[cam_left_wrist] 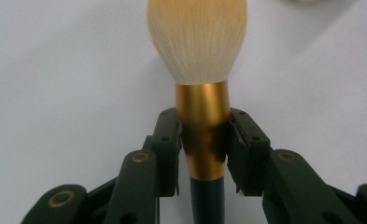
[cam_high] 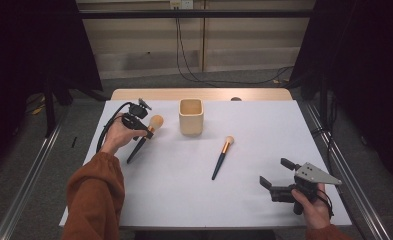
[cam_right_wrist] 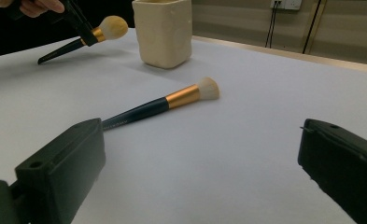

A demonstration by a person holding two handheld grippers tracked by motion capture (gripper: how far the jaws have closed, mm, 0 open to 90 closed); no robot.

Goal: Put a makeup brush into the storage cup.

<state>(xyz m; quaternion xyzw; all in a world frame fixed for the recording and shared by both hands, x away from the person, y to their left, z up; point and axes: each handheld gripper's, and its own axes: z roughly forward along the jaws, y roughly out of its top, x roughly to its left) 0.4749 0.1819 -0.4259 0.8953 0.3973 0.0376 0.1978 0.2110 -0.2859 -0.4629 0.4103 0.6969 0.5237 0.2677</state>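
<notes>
Cream cup [cam_high: 191,116]: inside hidden. Left of cup, left gripper [cam_left_wrist: 202,149] clamps big brush [cam_left_wrist: 202,93] at gold collar. Right gripper [cam_high: 279,176] gapes; small brush [cam_high: 222,158] lies near cup.

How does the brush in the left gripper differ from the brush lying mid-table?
The held brush has a big rounded head; the lying brush has a smaller, flatter one. The held brush is clamped at its gold collar by the left gripper, tilted with its head raised; the lying brush rests flat on the table, untouched, well ahead of the open right gripper. Both have dark handles, gold collars and pale bristles.
</notes>
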